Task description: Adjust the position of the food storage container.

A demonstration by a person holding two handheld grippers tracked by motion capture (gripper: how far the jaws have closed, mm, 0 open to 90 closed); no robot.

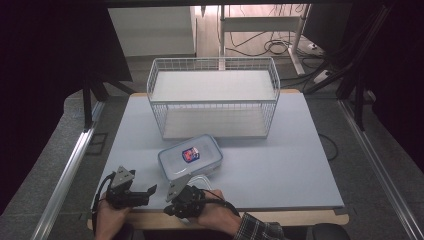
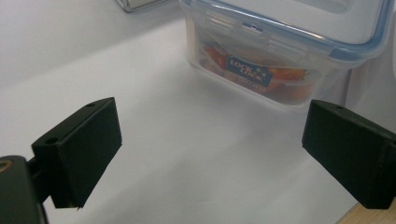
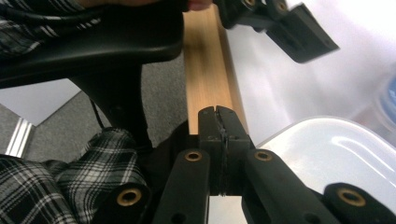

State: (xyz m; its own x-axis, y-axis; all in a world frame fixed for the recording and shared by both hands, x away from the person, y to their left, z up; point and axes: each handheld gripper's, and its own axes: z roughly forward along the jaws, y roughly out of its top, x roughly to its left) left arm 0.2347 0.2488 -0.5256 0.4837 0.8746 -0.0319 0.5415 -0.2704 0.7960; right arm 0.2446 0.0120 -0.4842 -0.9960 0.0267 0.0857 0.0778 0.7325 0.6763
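The clear plastic food container with a blue-rimmed snap lid (image 1: pixel 190 156) lies flat on the pale blue table top (image 1: pixel 280 155), in front of the white wire basket (image 1: pixel 214 95) and just ahead of both grippers; a red and blue label shows on its lid and orange contents show through its side wall in the left gripper view (image 2: pixel 275 56).

Left gripper (image 1: pixel 142 192): held at the near left edge of the table; its two black jaws stand wide apart; nothing lies between them; the container sits beyond them, nearer the jaw at the right of that view, clear of both pads (image 2: pixel 84 149).

Right gripper (image 3: pixel 218 122): held at the near edge beside the left one, pointing towards the person's side across the wooden table edge (image 3: pixel 205 70); its jaws are pressed together with nothing between them; a clear plastic rim (image 3: pixel 327 154) lies just beside them, contact not discernible; a plaid sleeve (image 3: pixel 56 186) shows below.
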